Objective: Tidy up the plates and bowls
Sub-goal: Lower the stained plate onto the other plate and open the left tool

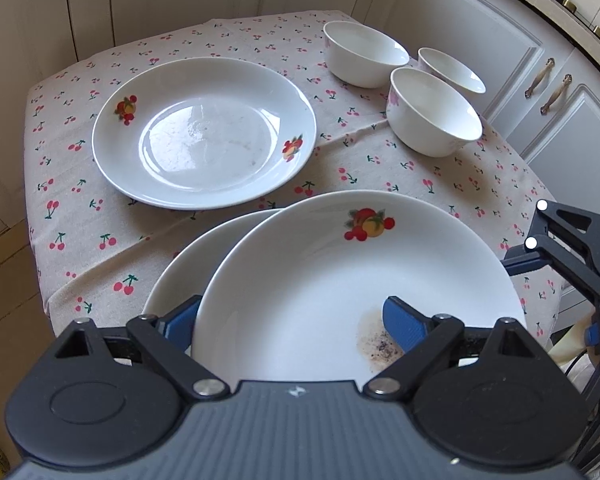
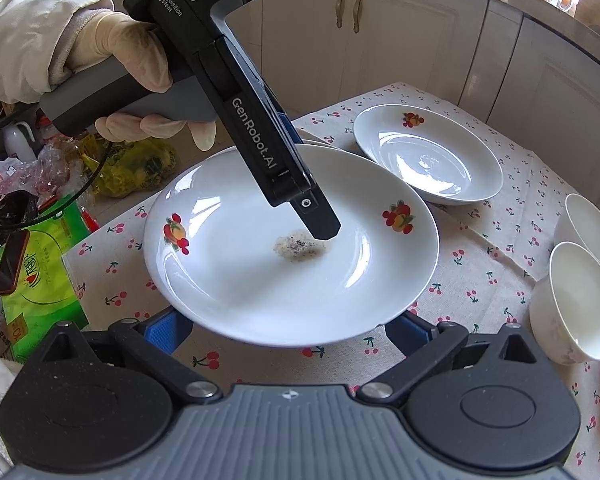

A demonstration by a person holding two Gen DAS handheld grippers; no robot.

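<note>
You're gripping the stained plate [image 1: 340, 280] w/ your left gripper [image 1: 292, 328]: its blue ribbed fingers [image 1: 404, 324] are pinching the near rim, one pad on top inside the plate, the other under the rim at lower left of the left view. The plate is glossy white ceramic, round, shallow, w/ fruit decals and a brownish speckled smear [image 2: 298, 246] near the top pad. It's overlapping a second plate [image 1: 188, 264], mostly hidden beneath it.

Your right gripper [image 2: 276, 332] is sitting at the lower centre of the right view; its fingers are spread wide on either side of the plate's near rim, pads partly hidden under it, so can't tell if they're touching it.

A third plate [image 1: 204, 132], same glossy white w/ decals, is lying apart at centre left of the left view. Three small round white bowls [image 1: 434, 112] are clustered at upper right, close together.

The desk is wearing a beige cherry-print cloth [image 1: 100, 216], woven and creased. Cream panelled cabinets [image 1: 480, 32] w/ brass handles are running behind. Crinkly plastic bags [image 2: 40, 184] are piling up at left of the right view, contents hard to make out.
</note>
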